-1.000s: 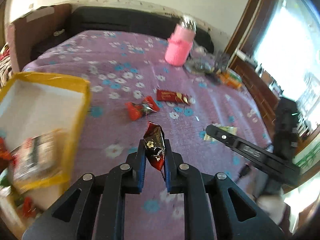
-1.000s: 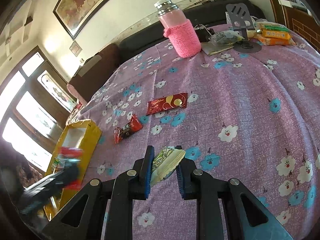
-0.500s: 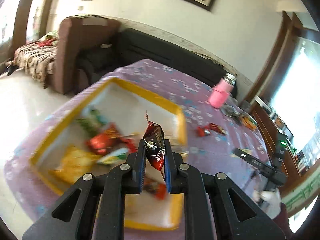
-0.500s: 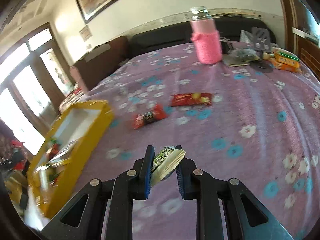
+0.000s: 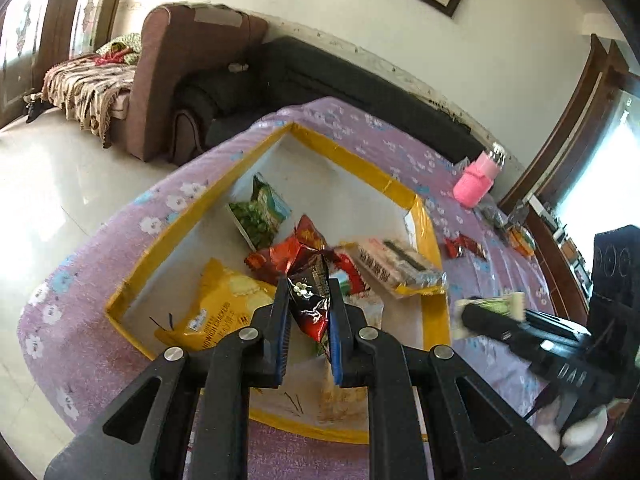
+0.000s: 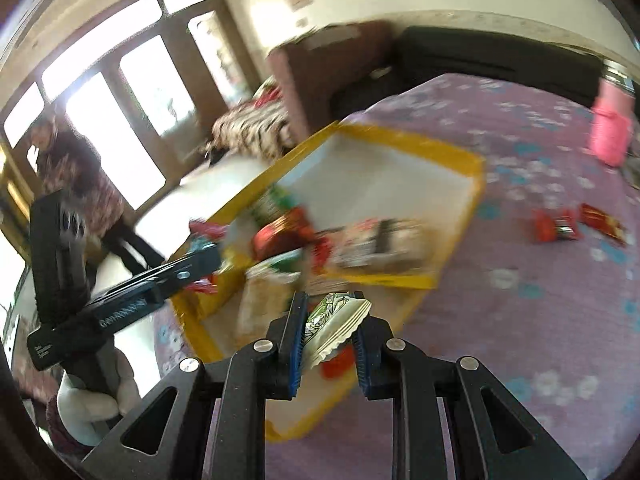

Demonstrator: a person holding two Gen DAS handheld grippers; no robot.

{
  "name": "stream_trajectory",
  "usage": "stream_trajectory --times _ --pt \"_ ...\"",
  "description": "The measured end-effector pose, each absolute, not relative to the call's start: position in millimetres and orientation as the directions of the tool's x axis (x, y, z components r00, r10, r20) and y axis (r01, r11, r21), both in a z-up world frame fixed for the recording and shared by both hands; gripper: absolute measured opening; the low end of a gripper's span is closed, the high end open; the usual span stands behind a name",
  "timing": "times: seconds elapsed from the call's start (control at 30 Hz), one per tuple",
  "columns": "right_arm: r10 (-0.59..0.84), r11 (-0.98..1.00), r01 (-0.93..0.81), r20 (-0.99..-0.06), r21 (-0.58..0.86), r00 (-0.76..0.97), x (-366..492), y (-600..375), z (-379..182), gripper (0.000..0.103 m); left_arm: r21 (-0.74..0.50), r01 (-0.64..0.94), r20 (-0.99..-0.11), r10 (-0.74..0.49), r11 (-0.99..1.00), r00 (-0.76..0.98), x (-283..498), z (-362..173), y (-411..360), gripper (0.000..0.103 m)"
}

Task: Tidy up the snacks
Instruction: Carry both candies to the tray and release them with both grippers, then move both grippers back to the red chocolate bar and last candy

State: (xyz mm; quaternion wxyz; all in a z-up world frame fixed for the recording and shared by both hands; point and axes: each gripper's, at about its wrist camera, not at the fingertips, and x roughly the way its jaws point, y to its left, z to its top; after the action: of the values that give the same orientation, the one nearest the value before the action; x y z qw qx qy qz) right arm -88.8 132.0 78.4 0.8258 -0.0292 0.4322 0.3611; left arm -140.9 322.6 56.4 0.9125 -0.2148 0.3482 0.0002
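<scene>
Between the left gripper's (image 5: 308,304) pads, dark red snack packet (image 5: 310,300), above yellow box (image 5: 434,320).

Black left gripper (image 5: 307,308), blue pads (image 5: 283,332) (ribbed), silver screws (image 5: 247,333)

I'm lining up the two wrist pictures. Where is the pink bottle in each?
Left wrist: the pink bottle stands right of centre, beyond the yellow-rimmed box's far corner.
Right wrist: the pink bottle is blurred at the right edge, upper half.
Shared landmark: the yellow-rimmed box of snacks on the purple floral cloth.
</scene>
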Motion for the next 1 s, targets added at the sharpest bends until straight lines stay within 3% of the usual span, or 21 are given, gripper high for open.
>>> stream_trajectory --times 0.17,0.3,0.4,0.47,0.53,0.6,0.83,1.0 --pt "0.54 0.741 -0.626 -0.769 0.242 0.341 -86.7 161.9 56.2 0.024 -0.369 -0.156 -0.642 -0.13 0.916 0.756 -143.8 54.8 318.9 0.018" --pt "0.533 0.746 -0.63 -0.76 0.216 0.371 -89.4 159.8 57.8 0.033 -0.358 -0.179 -0.626 -0.093 0.916 0.775 -150.8 57.8 321.5 0.037" --pt "0.544 0.751 -0.623 -0.739 0.218 0.397 -89.9 149.5 65.4 0.04 -0.344 -0.2 -0.614 -0.059 0.917 0.787 -155.1 61.2 322.3 0.041" --pt "0.553 0.759 -0.611 -0.718 0.226 0.422 -91.2 138.6 73.8 0.043 -0.334 -0.227 -0.611 -0.027 0.915 0.792 -158.3 64.2 322.6 0.05" --pt "0.561 0.766 -0.598 -0.701 0.237 0.441 -91.2 128.9 79.5 0.045 -0.318 -0.265 -0.611 0.017 0.91 0.791 -162.0 69.4 320.4 0.067" --pt "0.567 0.773 -0.584 -0.683 0.248 0.46 -92.9 117.7 83.6 0.048 -0.316 -0.279 -0.607 0.032 0.907 0.794 -165.4 75.6 316.6 0.072" --pt "0.546 0.818 -0.498 -0.658 0.287 0.519 -90.2 54.8 85.5 0.05 -0.261 -0.188 -0.567 0.008 0.947 0.824 -175.3 108.8 273.0 0.072" --pt "0.461 0.884 -0.373 -0.662 0.282 0.591 -81.3 -17.7 83.5 0.052 -0.306 -0.048 -0.582 -0.147 0.951 0.8 -168.7 112.4 232.4 0.072"
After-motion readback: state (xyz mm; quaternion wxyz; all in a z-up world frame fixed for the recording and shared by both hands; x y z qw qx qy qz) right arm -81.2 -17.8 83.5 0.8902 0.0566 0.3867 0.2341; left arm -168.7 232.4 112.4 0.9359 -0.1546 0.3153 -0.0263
